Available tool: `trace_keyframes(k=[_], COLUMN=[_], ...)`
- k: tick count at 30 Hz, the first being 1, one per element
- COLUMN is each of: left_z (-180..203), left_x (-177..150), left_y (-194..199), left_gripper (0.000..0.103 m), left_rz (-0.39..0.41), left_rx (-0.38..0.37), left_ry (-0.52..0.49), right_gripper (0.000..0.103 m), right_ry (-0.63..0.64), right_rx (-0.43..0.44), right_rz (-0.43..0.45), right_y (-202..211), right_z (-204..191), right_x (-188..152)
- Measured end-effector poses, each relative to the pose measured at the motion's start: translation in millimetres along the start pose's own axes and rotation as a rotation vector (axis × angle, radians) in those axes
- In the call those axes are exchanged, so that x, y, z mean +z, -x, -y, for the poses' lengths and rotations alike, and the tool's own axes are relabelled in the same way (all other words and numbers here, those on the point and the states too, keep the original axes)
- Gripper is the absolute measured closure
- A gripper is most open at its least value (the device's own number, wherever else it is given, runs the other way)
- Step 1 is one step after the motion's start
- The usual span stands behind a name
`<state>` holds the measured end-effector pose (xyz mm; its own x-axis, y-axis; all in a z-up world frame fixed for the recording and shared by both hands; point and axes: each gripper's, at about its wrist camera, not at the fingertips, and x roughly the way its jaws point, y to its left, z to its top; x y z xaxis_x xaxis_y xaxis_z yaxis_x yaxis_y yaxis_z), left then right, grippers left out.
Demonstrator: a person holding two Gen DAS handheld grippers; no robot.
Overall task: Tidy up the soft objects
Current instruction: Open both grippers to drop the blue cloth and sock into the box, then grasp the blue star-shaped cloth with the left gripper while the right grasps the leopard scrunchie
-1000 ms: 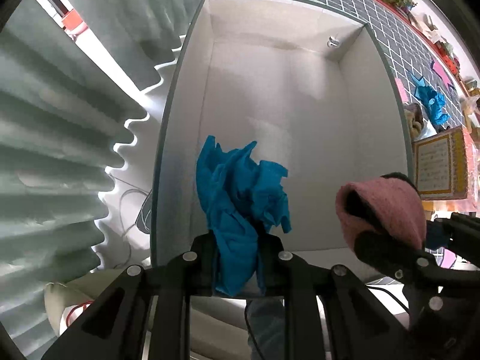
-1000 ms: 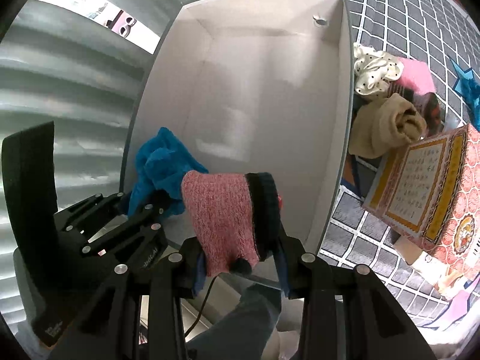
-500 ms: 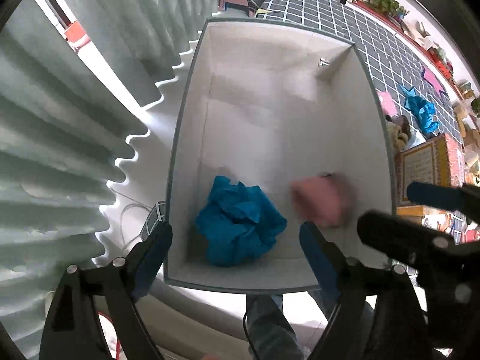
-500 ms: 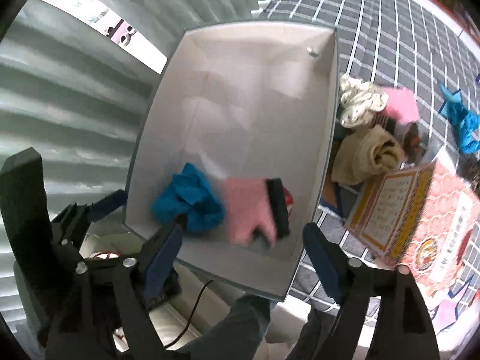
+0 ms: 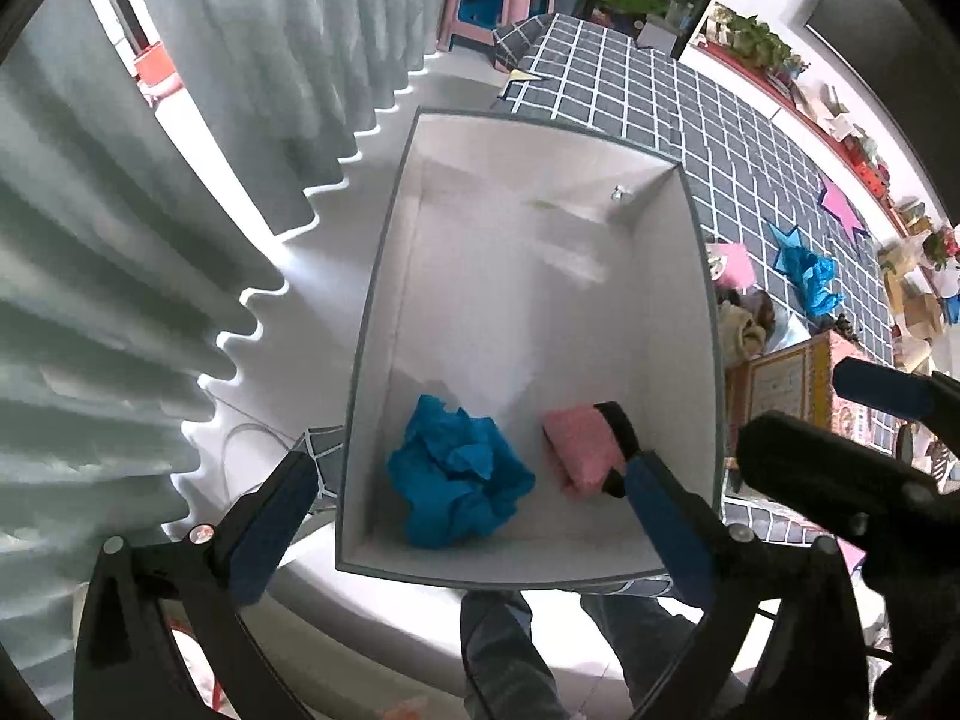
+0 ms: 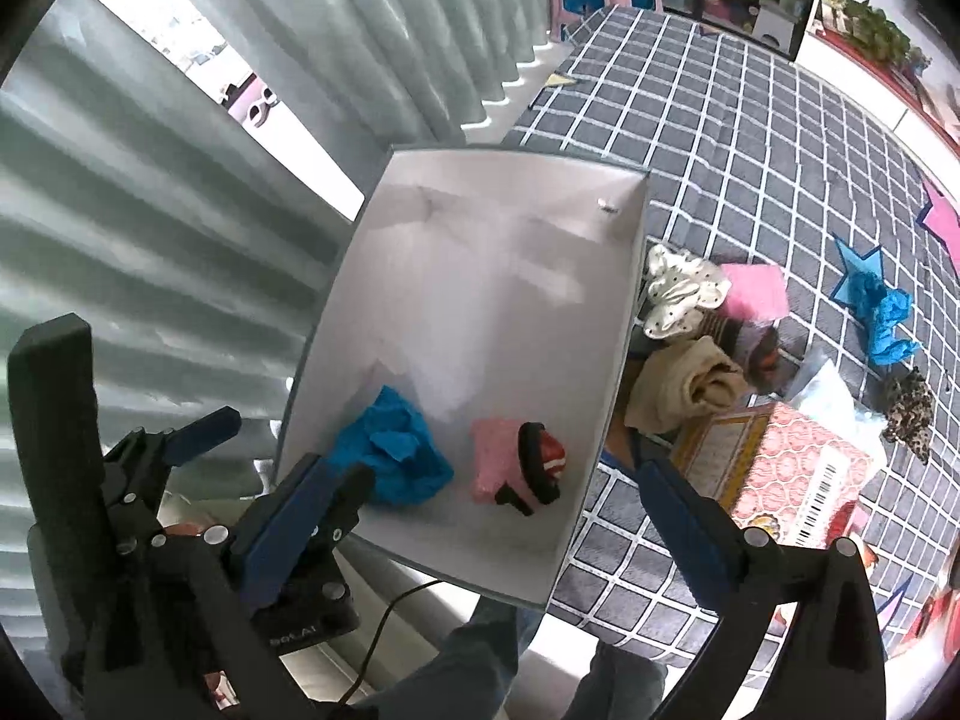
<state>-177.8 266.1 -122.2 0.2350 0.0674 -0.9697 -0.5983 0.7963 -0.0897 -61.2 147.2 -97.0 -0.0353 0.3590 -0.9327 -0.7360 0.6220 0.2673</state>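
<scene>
Both cameras are riding on the handheld grippers and looking steeply down from above the near end of the white box (image 5: 708, 324). The left wrist view is sitting over the curtain (image 5: 120, 276) side, catching the other gripper at its right edge. The right wrist view is hanging nearer the checked mat (image 6: 750, 138), taking in the other gripper at its left. Both are sharing the box's inside, with the blue cloth (image 6: 393, 450) and pink sock (image 5: 585, 447) close below.
</scene>
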Motion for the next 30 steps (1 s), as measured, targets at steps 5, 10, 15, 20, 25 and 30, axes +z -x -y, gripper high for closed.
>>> trace_keyframes(k=[5,10,15,20,25,30], left_z=[8,28,64,104,157,205], left_x=[7,17,28,46,69,92], left_y=[7,10,13,14,3,-26], left_gripper=[0.0,0.0,0.0,0.0,0.0,0.0], left_rz=[-0.001,-0.016,-0.031,-0.045,-0.069,-0.149], left_rx=[-0.037,-0.082,-0.136,-0.181,-0.163,-0.109], left_ry=[-0.016,-0.063,-0.155,-0.225,-0.312,-0.342], right_gripper=[0.0,0.0,0.0,0.0,0.0,0.0], right_ry=[-0.032,-0.13,-0.257,-0.436,-0.641,-0.751], right_rx=[0.006,0.009,-0.012,-0.074,-0.116,-0.137], right_rz=[0.044,0.092,0.137,0.165,0.123,0.072], right_y=[22,47,73,96,93,79], right_z=[6,35,78,145,221,281], right_x=[-3,-7,-23,-58,-100,-123])
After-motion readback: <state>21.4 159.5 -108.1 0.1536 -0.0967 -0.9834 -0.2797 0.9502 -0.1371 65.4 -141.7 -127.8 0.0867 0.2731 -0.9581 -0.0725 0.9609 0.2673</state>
